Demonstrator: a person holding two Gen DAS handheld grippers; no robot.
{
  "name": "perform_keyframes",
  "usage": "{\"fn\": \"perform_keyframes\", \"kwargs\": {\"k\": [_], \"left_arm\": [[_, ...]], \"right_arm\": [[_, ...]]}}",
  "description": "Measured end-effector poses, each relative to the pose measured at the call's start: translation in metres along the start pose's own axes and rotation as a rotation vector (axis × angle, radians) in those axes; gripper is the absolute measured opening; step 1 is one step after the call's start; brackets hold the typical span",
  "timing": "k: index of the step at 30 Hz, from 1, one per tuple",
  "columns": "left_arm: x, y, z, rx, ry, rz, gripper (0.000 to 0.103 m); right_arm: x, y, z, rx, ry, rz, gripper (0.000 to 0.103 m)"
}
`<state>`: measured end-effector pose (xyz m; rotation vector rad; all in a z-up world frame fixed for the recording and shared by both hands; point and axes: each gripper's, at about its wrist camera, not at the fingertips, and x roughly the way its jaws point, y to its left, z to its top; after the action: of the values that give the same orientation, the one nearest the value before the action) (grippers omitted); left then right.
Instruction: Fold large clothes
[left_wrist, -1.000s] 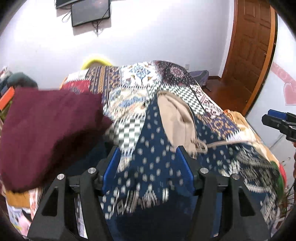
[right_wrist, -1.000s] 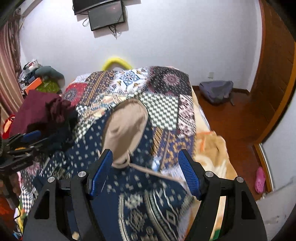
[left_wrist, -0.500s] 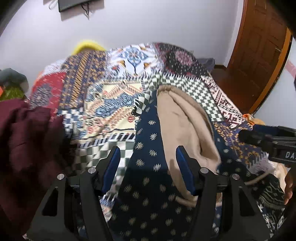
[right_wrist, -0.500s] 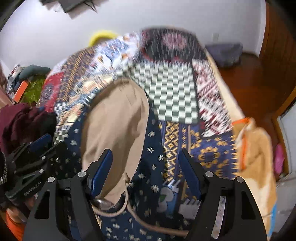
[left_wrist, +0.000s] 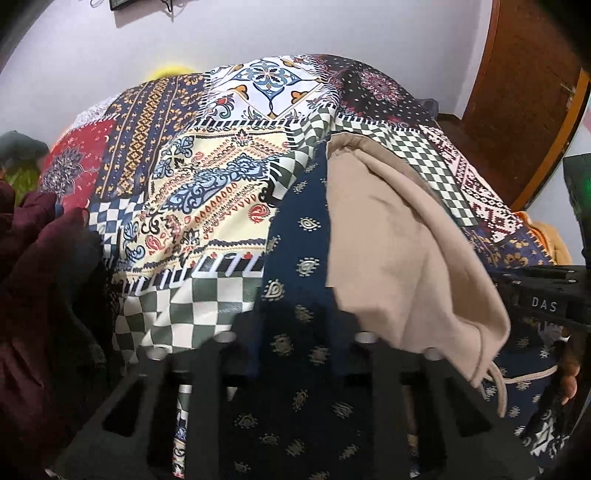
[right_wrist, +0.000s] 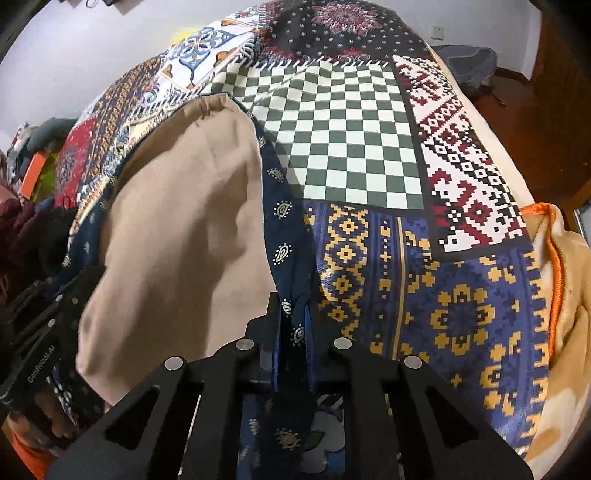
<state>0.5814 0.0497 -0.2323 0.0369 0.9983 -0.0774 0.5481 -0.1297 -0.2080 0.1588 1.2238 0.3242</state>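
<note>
Navy paisley garment (right_wrist: 282, 229) with tan lining (right_wrist: 184, 236) lay on the patchwork bedspread (right_wrist: 354, 133). Right gripper (right_wrist: 291, 332) was clamped on its navy edge. Left gripper (left_wrist: 295, 332) jaws were closing, navy cloth between them; pad contact blurred, couldn't tell.

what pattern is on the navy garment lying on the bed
Small cream paisley motifs on dark navy garment; clearest in the right wrist view.

A patchwork bedspread (right_wrist: 351, 136) covers the bed; an orange-edged blanket (right_wrist: 565, 295) lies at its right side, a maroon heap (left_wrist: 33, 295) at its left, a wooden door (left_wrist: 524, 74) beyond, near a white wall (left_wrist: 74, 48)
</note>
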Motion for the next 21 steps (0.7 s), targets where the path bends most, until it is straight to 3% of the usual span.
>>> {"fn": "perform_keyframes", "kwargs": {"k": [1,5,13,16,21], "left_arm": [[-0.001,0.000,0.001,-0.015,0.020,-0.015,0.012],[-0.022,0.001,0.005,-0.070,0.020,-0.064,0.009],[-0.116,-0.012,-0.006,0.000,-0.106,-0.072,0.008],[-0.157,-0.010,-0.020,-0.004,-0.167,-0.089,0.008],[-0.202,-0.005,-0.050,0.007,-0.198,-0.106,0.008]], "right_arm": [[-0.005,0.004,0.001,-0.005,-0.015,0.008,0.008],[-0.046,0.018,-0.001,-0.051,-0.081,0.028,0.008],[-0.138,0.048,-0.038,-0.142,-0.206,0.115,0.007],[-0.165,0.063,-0.056,-0.183,-0.250,0.121,0.007],[-0.192,0.074,-0.084,-0.233,-0.279,0.124,0.007]]}}
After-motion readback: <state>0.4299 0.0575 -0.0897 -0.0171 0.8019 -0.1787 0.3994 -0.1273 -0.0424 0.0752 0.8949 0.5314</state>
